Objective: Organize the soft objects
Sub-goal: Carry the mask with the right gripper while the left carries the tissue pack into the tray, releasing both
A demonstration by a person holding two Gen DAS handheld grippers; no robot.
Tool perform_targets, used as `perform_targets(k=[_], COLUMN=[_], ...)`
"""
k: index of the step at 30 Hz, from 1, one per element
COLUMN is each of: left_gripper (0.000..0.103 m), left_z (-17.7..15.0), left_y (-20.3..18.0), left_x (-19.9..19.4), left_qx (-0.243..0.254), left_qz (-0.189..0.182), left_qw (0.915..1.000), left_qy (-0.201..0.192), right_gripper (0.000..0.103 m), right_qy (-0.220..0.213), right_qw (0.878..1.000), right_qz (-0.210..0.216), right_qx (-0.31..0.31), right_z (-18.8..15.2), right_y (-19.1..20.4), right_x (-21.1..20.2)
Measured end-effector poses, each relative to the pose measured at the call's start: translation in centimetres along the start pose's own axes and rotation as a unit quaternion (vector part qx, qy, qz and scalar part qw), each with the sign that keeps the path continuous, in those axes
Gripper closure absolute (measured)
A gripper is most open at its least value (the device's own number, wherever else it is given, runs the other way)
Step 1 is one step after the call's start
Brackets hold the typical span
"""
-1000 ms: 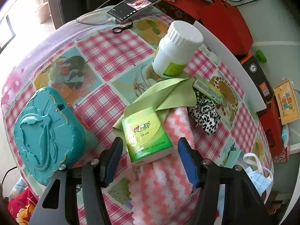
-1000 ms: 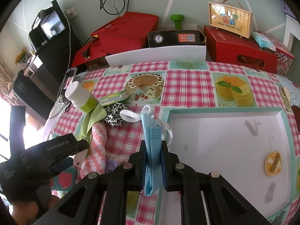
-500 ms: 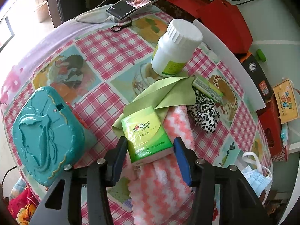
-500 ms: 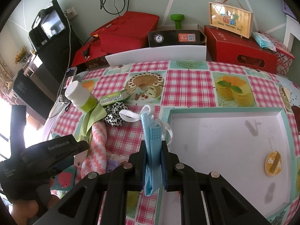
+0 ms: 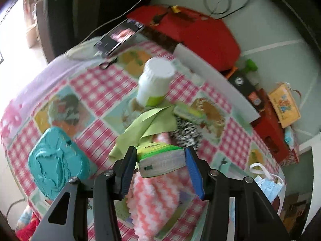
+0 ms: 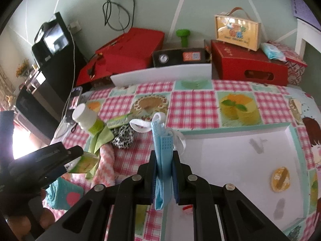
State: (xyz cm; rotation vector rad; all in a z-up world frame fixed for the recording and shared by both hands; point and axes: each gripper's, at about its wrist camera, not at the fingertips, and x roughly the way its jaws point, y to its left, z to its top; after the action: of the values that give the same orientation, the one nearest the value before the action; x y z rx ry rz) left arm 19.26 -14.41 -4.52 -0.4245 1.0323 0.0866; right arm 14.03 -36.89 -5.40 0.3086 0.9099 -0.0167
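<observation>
While the left gripper (image 5: 160,165) clamps a boxy green tissue pack (image 5: 160,156) at lower centre, the right gripper (image 6: 163,177) pinches shut on a pleated blue face mask (image 6: 162,150).

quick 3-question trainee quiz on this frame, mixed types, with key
1. True or false: the left gripper is shut on the white bottle.
2. What does the right gripper hold? A) leopard scrunchie B) blue face mask C) pink towel
3. Fill in: the white tray holds only a small ____ disc.

Key: 1 false, it grips the green tissue pack; 2 B, the blue face mask; 3 yellow.
</observation>
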Motion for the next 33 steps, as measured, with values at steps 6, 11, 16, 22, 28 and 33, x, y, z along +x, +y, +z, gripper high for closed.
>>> perform_targets(k=[6,11,16,22,28,33], left_gripper=[0.051,0.051,0.051,0.051,0.051,0.051], left_z=[-0.6,-2.4,-5.2,-8.2,-9.9,-10.6], left_y=[-3.2,-6.5,-9.9,-12.9,-14.6,-15.6], left_x=[-2.1,-2.3,-1.9,-0.5,1.9,4.1], left_qx=[0.075,0.145,0.218,0.277,0.302,0.307], left_qz=[-0.050,-0.092,-0.123,-0.155,-0.157,-0.155], left_qw=[0.9955,0.9851,0.9681,0.9482,0.9401,0.9381], left_qy=[-0.028,-0.020,-0.009,0.013,0.027,0.040], right_gripper=[0.089,0.089,0.089,0.089,0.089,0.089], right_qy=[-0.032,-0.042,-0.044,-0.040,-0.018,0.000], right_qw=[0.999,0.994,0.985,0.971,0.965,0.967], right_qz=[-0.029,-0.070,-0.118,-0.163,-0.168,-0.158], right_qx=[0.024,0.067,0.120,0.171,0.199,0.198], right_z=[0.6,0.7,0.5,-0.3,-1.0,-1.1], right_y=[-2.6,-6.4,-11.4,-16.3,-18.9,-19.3], right_x=[-2.3,-3.5,-4.6,-5.4,-3.8,-1.6])
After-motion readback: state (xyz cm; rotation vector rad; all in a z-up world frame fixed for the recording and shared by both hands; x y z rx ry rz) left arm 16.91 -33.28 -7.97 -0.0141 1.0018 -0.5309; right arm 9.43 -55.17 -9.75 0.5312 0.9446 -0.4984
